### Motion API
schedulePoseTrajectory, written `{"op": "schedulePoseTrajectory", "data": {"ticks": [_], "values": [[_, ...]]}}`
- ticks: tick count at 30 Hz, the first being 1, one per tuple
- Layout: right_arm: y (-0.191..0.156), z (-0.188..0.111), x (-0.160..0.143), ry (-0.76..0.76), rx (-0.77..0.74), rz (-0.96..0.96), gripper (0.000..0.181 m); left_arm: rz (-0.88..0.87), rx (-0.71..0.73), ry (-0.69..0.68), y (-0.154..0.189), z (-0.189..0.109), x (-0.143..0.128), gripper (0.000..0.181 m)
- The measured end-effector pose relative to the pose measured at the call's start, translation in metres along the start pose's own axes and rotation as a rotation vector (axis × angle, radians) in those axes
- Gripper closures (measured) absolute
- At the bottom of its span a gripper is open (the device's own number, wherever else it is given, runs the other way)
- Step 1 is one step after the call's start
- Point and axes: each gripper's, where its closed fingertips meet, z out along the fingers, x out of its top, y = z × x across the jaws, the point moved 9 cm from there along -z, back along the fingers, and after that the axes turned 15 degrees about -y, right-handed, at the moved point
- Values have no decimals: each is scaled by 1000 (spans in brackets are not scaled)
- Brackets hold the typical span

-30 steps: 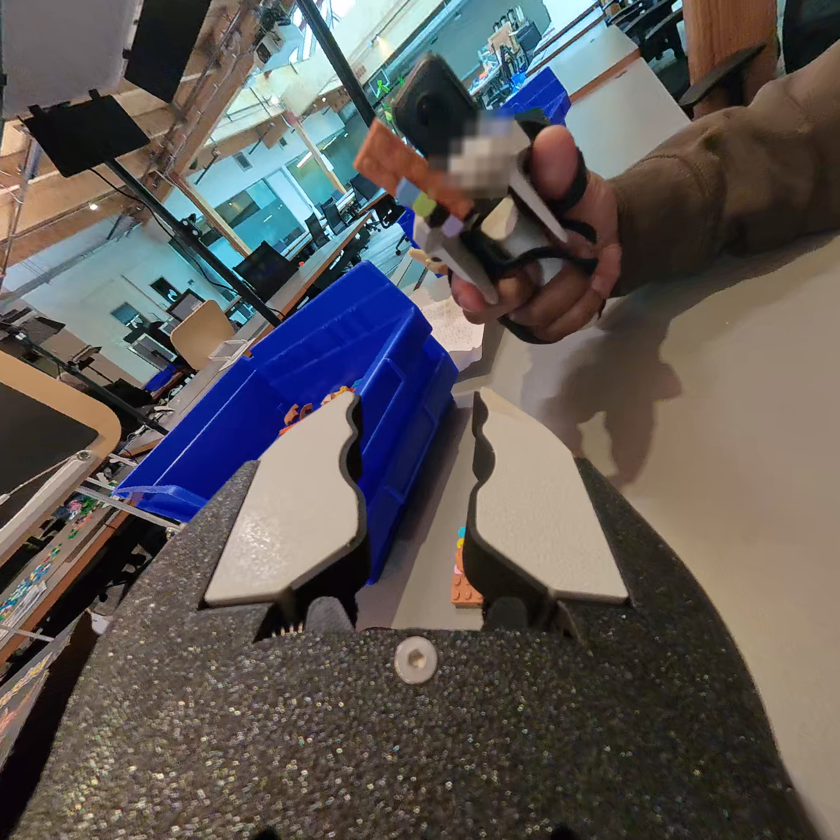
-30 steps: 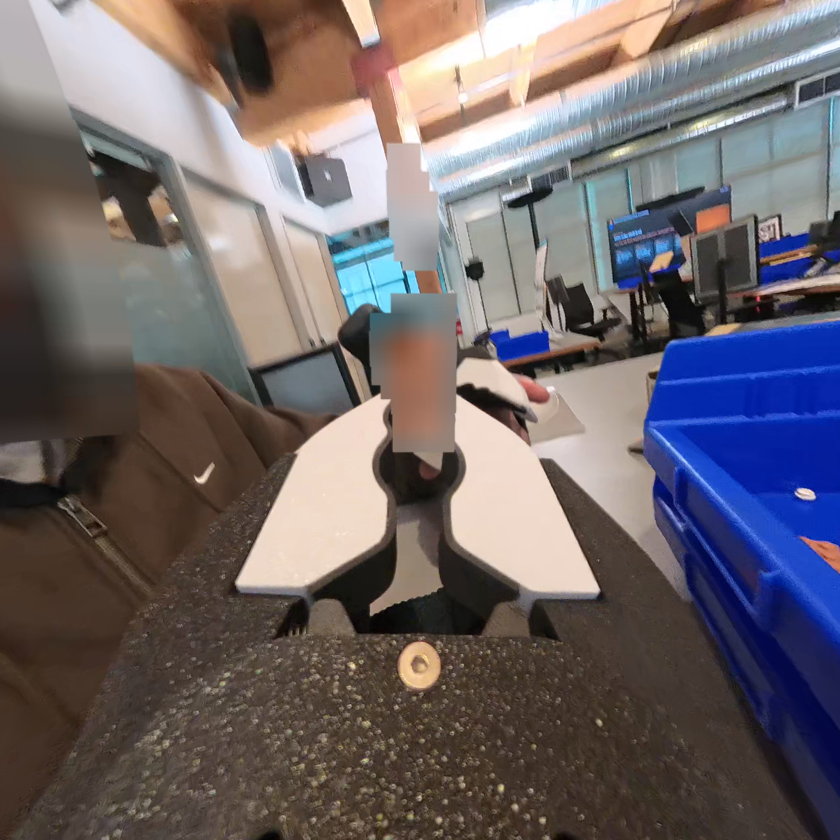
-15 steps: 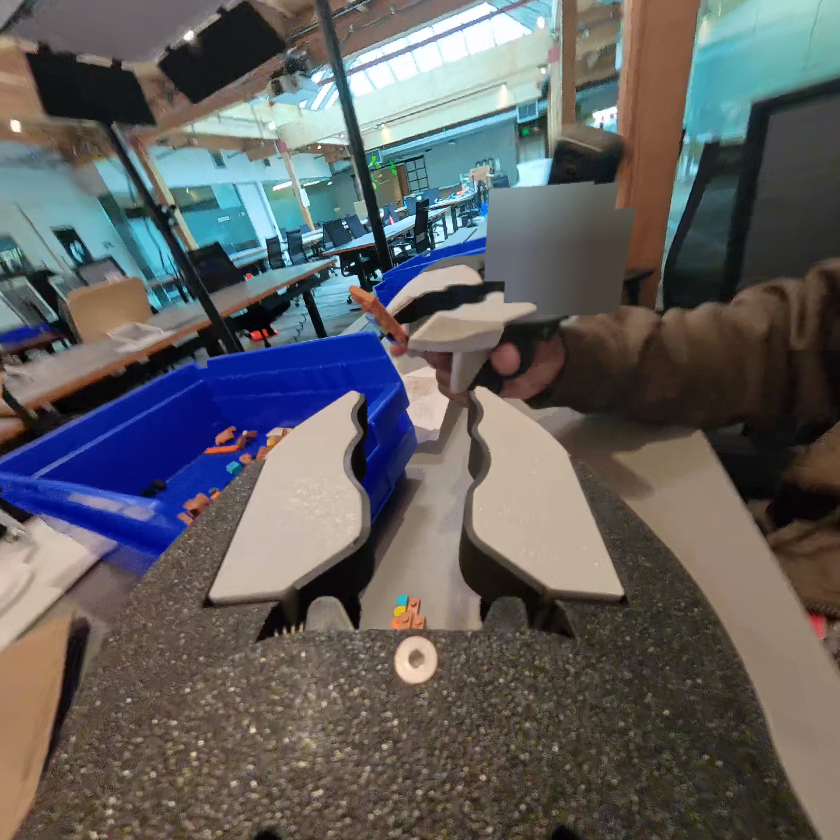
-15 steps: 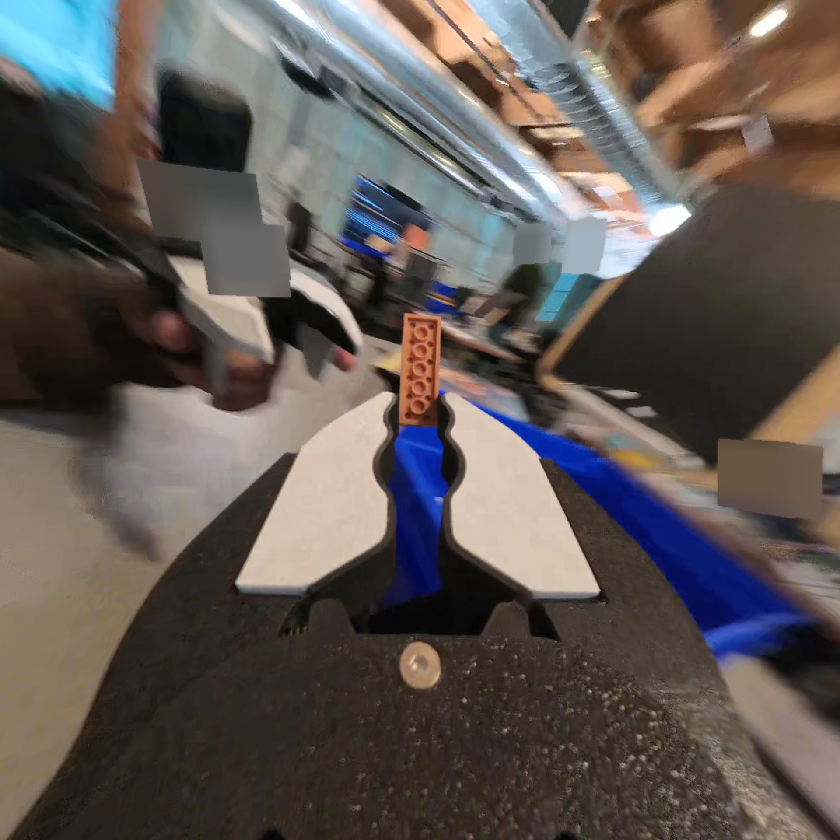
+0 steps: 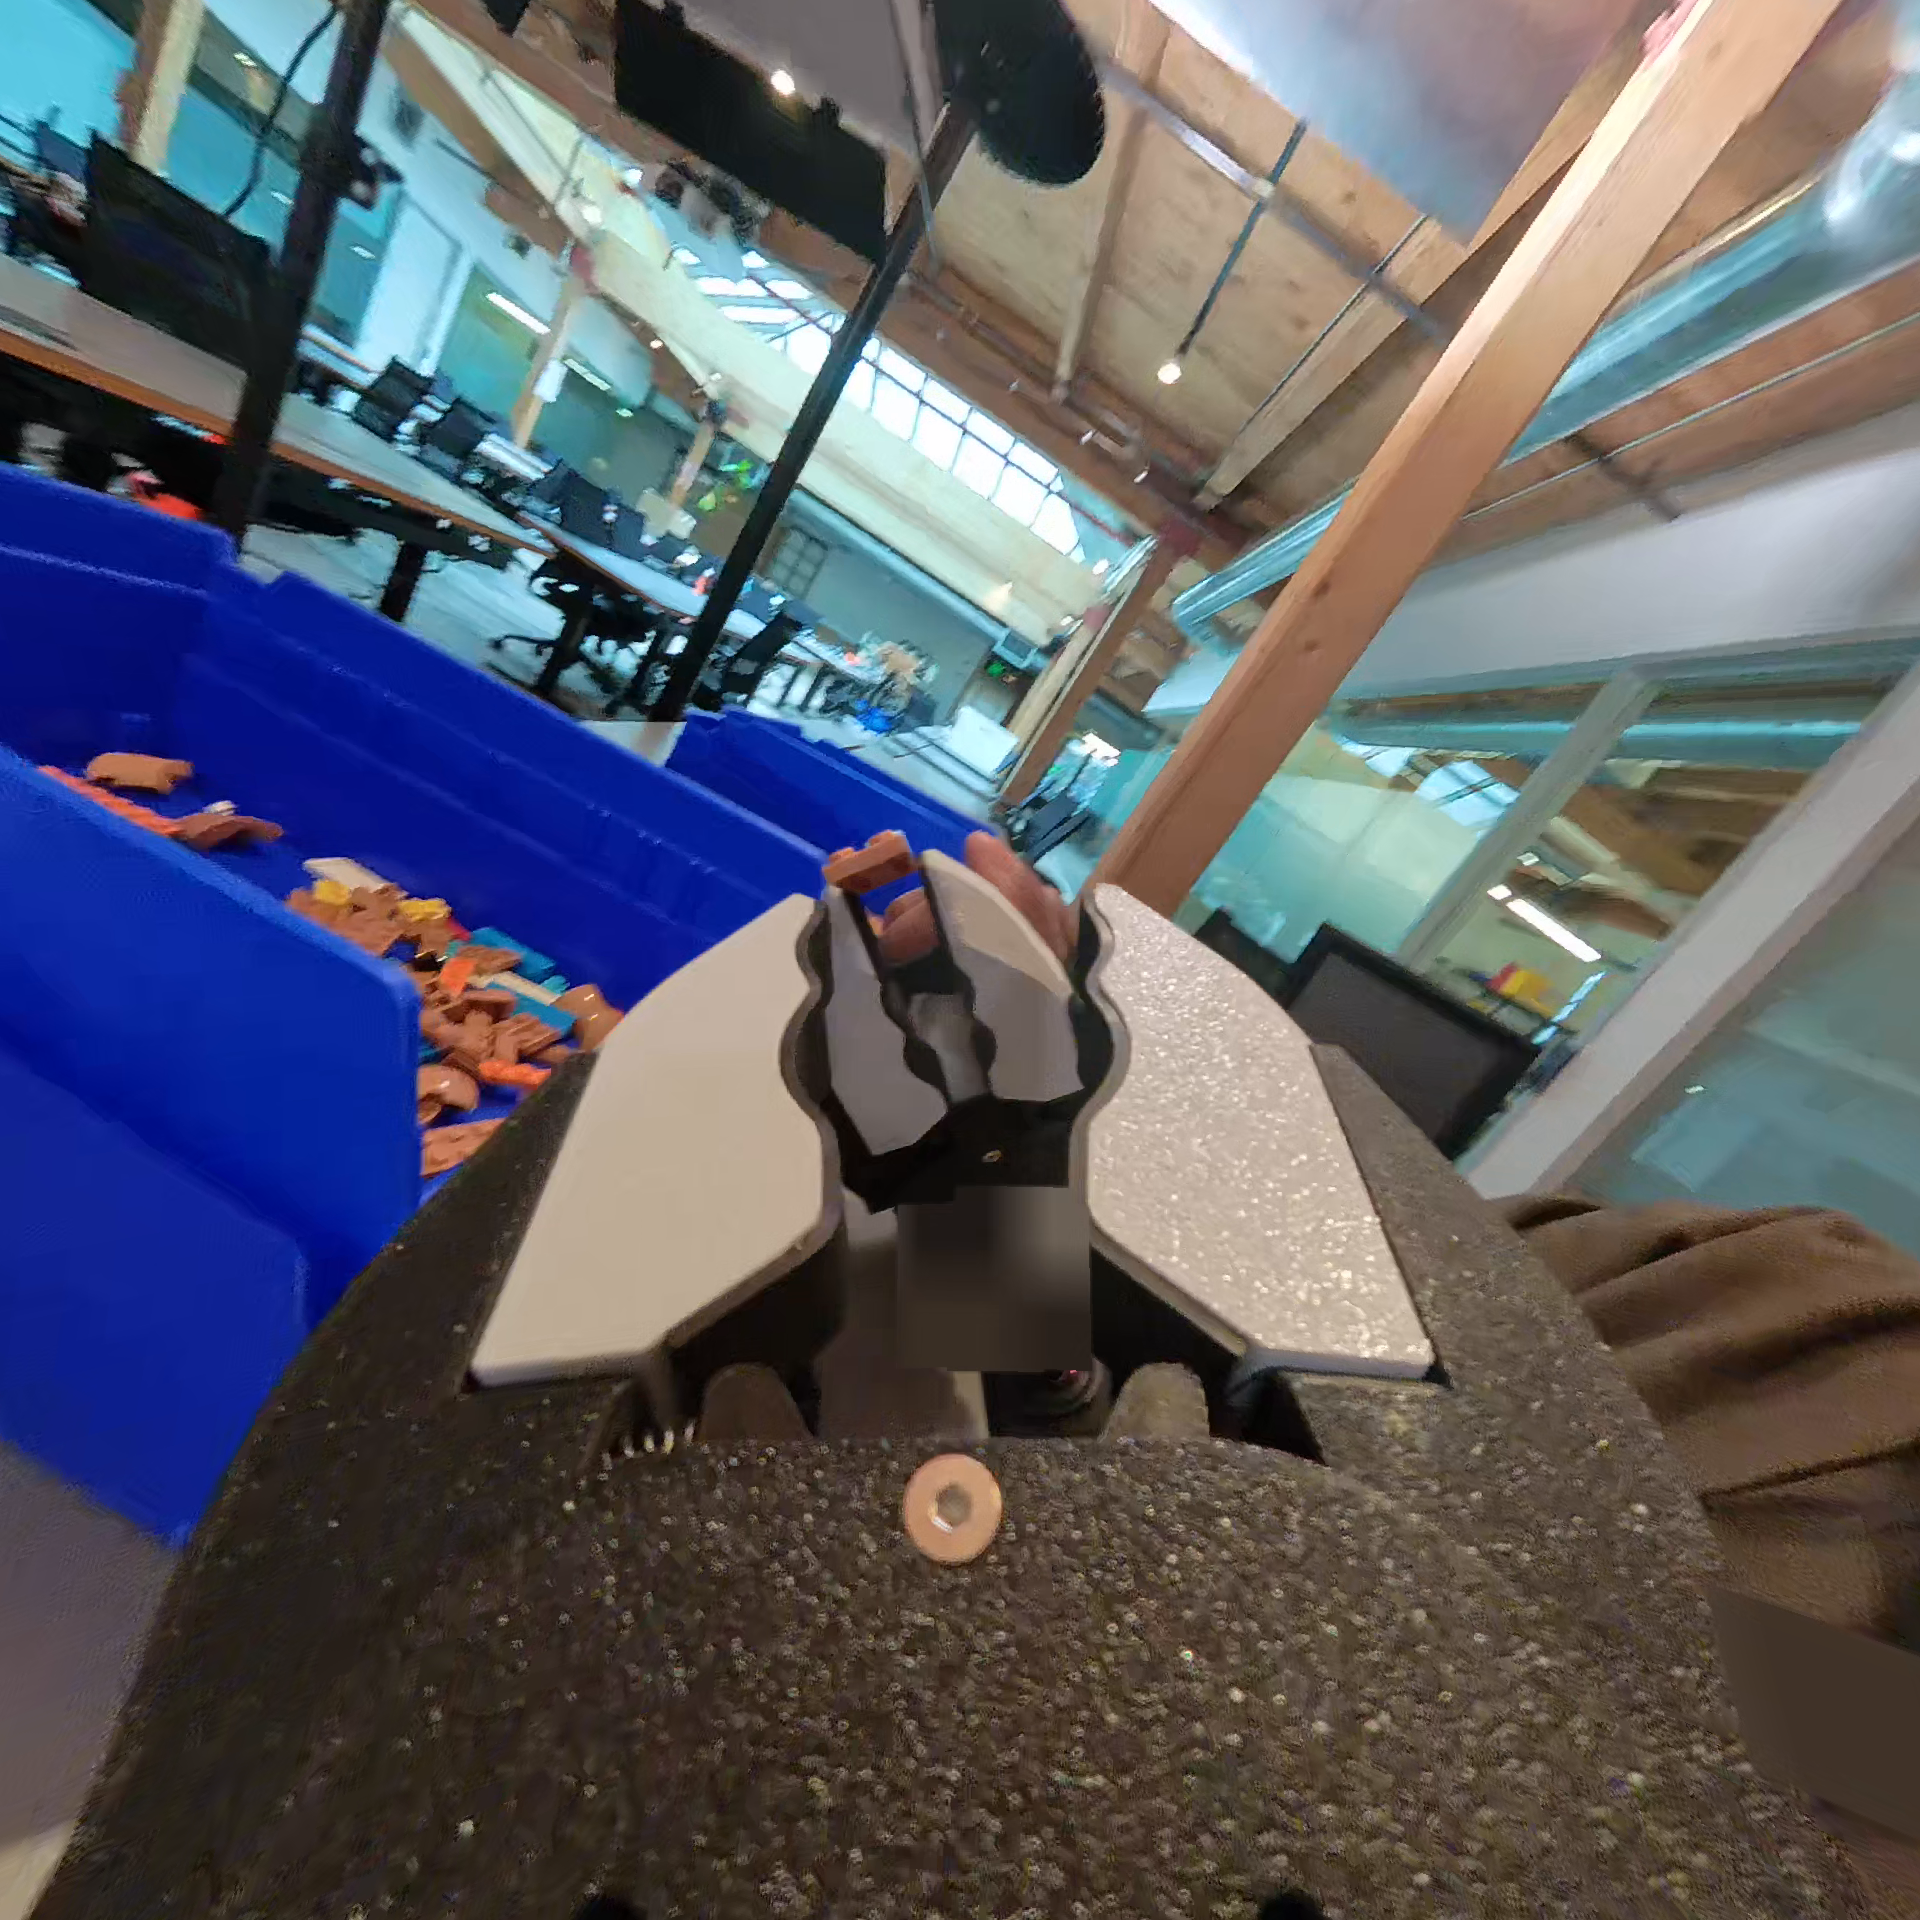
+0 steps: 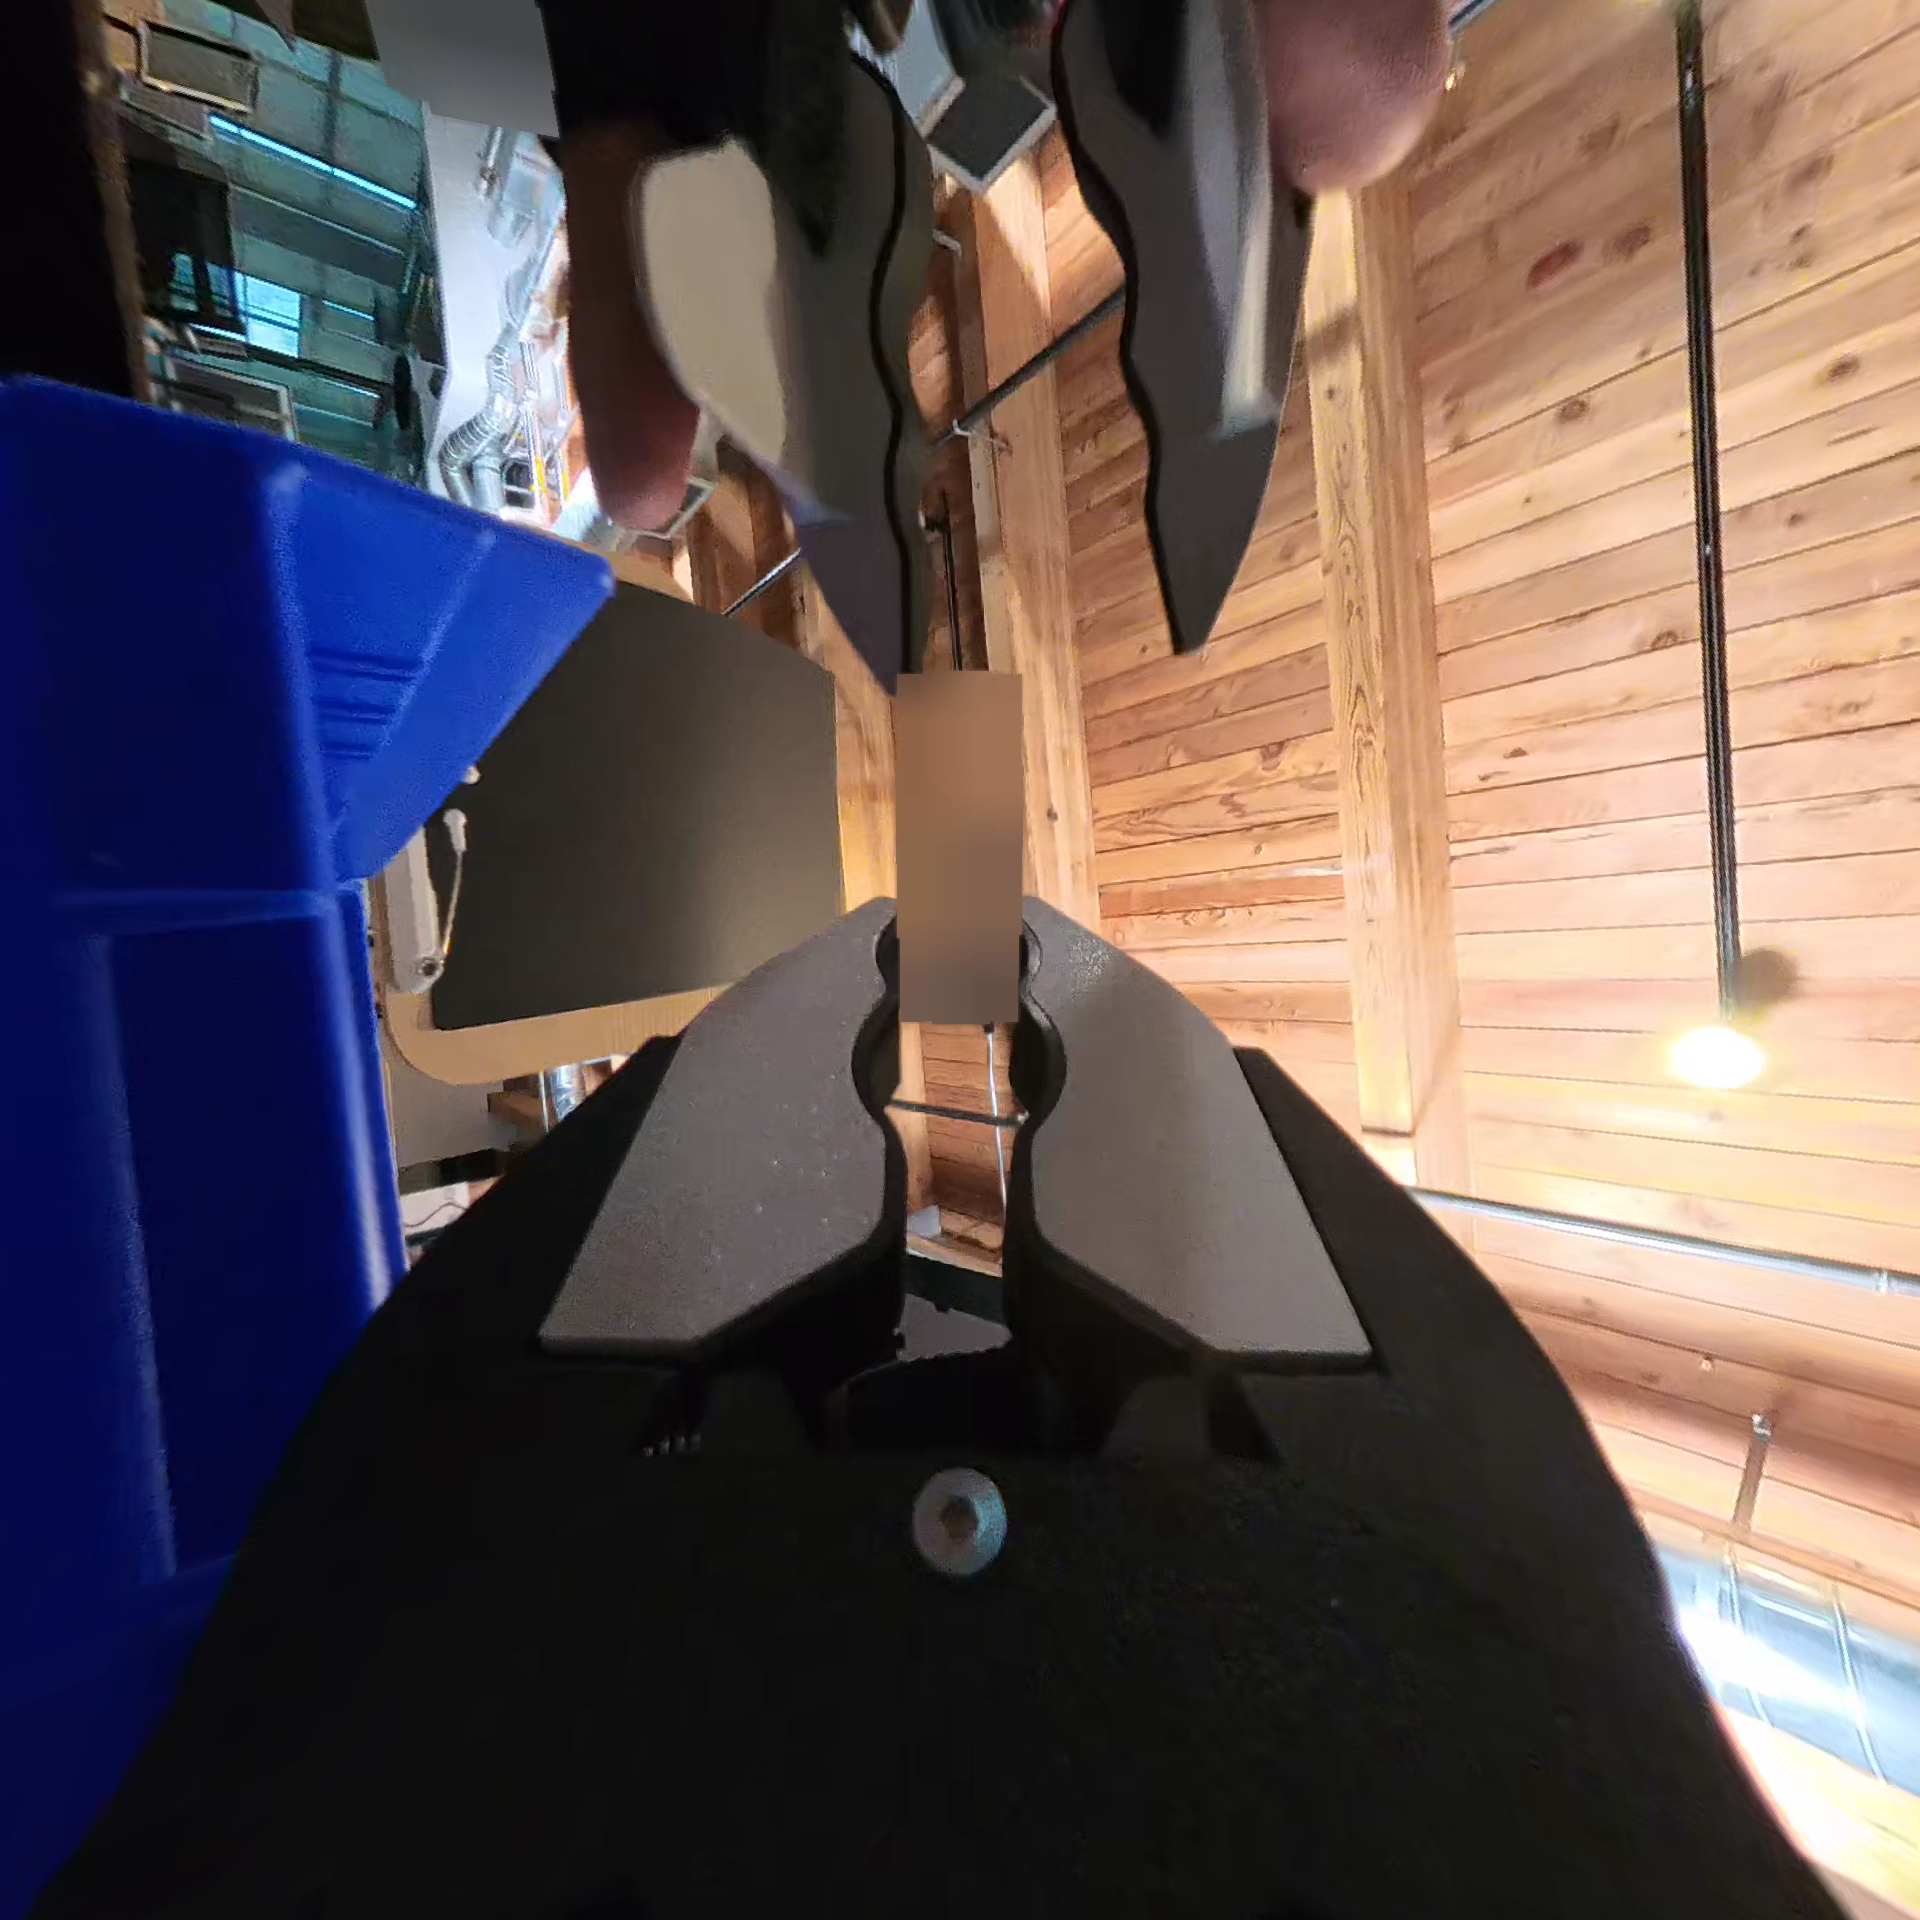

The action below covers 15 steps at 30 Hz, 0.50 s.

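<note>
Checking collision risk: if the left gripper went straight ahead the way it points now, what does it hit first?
Likely the right gripper, sitting between the open left gripper's fingertips and clamping an orange brick. Depth is unclear.

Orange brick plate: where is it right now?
Left wrist view: orange brick plate sits pinched at the right gripper tips, just beyond the blue bin.

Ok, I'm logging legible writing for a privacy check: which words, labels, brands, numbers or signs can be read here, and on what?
No text can be read in either view.
Blue bin: no label shows on it.
Brown brick held in the right gripper: too small to tell any mark.
Black panel overhead: dark and blank.
Far desks and walls: anything there is too small and blurred to read.
</note>
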Motion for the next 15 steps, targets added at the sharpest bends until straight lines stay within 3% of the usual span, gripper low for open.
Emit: {"op": "schedulePoseTrajectory", "data": {"ticks": [4,10,15], "values": [[1,-5,10,36,-30,-35,166,31,38,-54,-1,7,-10,133],[8,-11,18,73,-66,-40,165,30,48,4,-3,7,-11,134],[8,-13,20,86,-73,-56,165,27,20,28,-5,7,-12,148]]}}
